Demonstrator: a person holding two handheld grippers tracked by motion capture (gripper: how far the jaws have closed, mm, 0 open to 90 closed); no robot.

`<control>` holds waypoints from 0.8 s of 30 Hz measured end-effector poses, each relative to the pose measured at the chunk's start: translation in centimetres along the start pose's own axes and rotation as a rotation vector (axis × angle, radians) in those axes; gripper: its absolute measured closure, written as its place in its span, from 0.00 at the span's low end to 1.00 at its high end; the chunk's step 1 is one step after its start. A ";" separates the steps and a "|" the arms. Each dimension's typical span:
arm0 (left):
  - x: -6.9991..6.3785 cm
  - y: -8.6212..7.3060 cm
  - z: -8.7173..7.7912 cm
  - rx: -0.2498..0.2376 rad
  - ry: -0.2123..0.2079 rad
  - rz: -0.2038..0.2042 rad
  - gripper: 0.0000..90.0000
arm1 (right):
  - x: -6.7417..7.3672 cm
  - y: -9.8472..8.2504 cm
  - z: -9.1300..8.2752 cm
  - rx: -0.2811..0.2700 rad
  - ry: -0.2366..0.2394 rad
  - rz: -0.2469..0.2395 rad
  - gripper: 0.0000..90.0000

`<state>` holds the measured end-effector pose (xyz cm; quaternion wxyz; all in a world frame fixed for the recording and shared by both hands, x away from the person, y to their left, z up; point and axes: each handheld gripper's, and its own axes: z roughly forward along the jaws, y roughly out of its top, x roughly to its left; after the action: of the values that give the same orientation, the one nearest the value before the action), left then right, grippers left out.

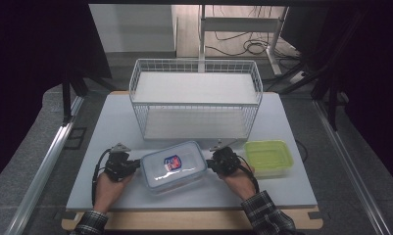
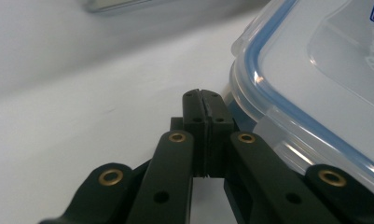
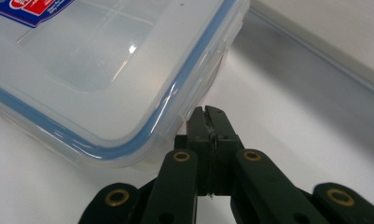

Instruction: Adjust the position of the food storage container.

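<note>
A clear plastic food container [image 1: 173, 167] with a blue-sealed lid and a red and blue label lies on the white table near its front edge. My left gripper [image 1: 134, 165] sits just off the container's left end, jaws shut with nothing between them. In the left gripper view the container [image 2: 315, 79] lies to the right of the gripper's tips [image 2: 203, 95]. My right gripper [image 1: 210, 164] is at the container's right end, shut and empty too. Its tips [image 3: 207, 112] are close under the lid's corner [image 3: 128, 70] in the right gripper view.
A white wire basket rack [image 1: 196, 98] with two shelves stands behind the container. A yellow-green lidded box [image 1: 268, 156] lies to the right of my right hand. The white table [image 1: 110, 122] has bare room at the left and along the front edge.
</note>
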<state>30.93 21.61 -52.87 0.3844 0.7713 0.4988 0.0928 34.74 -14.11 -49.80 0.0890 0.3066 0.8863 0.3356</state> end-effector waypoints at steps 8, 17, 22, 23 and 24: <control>-2.0 1.7 2.3 0.002 -0.043 0.030 1.00 | 0.2 -2.6 -2.8 0.009 -0.025 0.038 0.99; -3.2 2.3 2.9 0.014 -0.057 0.062 0.96 | 0.3 -4.3 -4.2 -0.007 -0.023 0.056 0.96; -3.1 1.5 0.9 0.012 -0.023 0.092 0.92 | 0.0 -4.9 -5.3 -0.032 -0.067 0.045 0.94; -3.0 1.2 0.3 0.014 -0.023 0.095 0.92 | 0.0 -4.9 -5.3 -0.032 -0.067 0.045 0.94; -2.9 0.6 -0.7 0.012 -0.026 0.098 0.91 | -0.1 -5.2 -5.9 -0.042 -0.077 0.042 0.94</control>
<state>29.59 19.40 -51.34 0.3813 0.7981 0.4559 0.0988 30.20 -20.36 -48.70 0.1223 0.3357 0.8684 0.3439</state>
